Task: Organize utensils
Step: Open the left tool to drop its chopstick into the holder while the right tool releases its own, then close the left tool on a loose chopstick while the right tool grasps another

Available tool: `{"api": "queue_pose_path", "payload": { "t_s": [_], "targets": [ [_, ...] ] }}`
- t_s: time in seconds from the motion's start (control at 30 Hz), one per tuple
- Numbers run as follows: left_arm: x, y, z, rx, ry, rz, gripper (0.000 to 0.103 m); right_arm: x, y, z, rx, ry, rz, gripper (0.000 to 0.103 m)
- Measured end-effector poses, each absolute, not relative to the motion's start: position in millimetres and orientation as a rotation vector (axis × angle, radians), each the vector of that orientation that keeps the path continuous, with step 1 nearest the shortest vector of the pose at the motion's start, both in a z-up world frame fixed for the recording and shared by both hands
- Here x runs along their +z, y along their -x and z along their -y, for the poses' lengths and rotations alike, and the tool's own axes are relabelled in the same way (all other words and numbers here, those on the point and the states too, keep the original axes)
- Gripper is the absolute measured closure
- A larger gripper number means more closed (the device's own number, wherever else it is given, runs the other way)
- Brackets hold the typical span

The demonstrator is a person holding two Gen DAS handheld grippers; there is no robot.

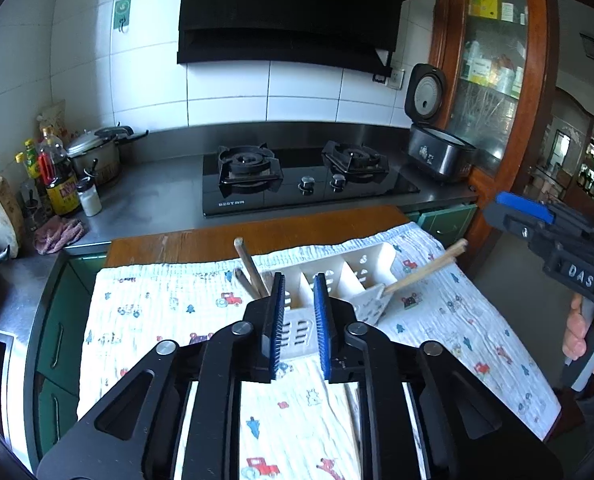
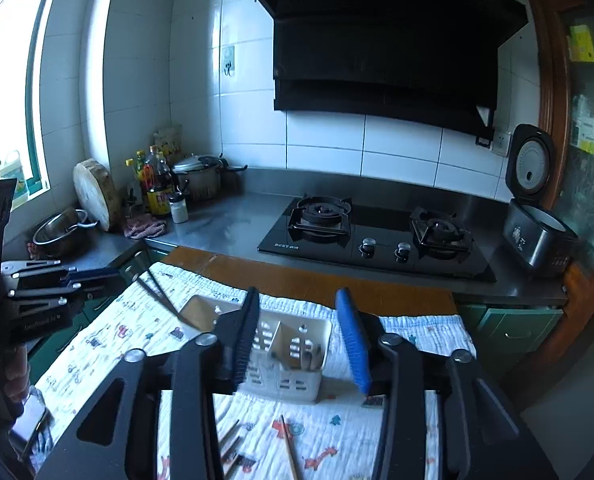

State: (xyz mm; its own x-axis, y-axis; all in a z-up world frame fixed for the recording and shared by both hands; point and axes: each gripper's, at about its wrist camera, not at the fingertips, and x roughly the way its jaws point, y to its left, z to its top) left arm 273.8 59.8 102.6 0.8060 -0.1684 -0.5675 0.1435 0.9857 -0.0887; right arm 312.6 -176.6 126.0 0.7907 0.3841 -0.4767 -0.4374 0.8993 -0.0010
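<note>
A white slotted utensil caddy (image 1: 339, 276) stands on the printed cloth (image 1: 149, 312), just beyond my left gripper (image 1: 299, 312). That gripper's blue pads stand a little apart with nothing between them. Dark chopsticks (image 1: 251, 268) lean out of the caddy's left end and pale wooden chopsticks (image 1: 429, 270) stick out to the right. In the right wrist view my right gripper (image 2: 301, 340) is open and empty, framing the caddy (image 2: 281, 384). Dark chopsticks (image 2: 161, 296) lean to the left there. Loose chopsticks (image 2: 289, 448) lie on the cloth below the gripper.
Beyond the wooden table edge (image 1: 217, 240) is a steel counter with a black two-burner gas hob (image 1: 305, 176). An open rice cooker (image 1: 437, 152) stands at the right; bottles (image 1: 57, 176), a pot (image 1: 93, 152) and a round chopping block (image 2: 97, 192) at the left.
</note>
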Motion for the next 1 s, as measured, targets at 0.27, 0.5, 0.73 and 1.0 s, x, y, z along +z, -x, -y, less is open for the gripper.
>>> {"api": "queue_pose_path", "payload": {
  "t_s": [0.27,0.5,0.73,1.0],
  "targets": [
    [88,-209,-49,-0.164,0.02,-0.586,0.071,79,-253,202,0.488,0.119,-0.54,0.061],
    [56,-164,-45,-0.167,0.048,-0.604,0.061,4,-217,223,0.491,0.127,-0.647,0.061],
    [16,-132,-37,-0.155,0.051,-0.649,0.06,-66,-207,234,0.487,0.167,-0.774,0.069],
    [-32,-115,-38,-0.144,0.109,-0.734,0.061,-104,-211,242,0.466,0.21,-0.851,0.08]
  ]
}}
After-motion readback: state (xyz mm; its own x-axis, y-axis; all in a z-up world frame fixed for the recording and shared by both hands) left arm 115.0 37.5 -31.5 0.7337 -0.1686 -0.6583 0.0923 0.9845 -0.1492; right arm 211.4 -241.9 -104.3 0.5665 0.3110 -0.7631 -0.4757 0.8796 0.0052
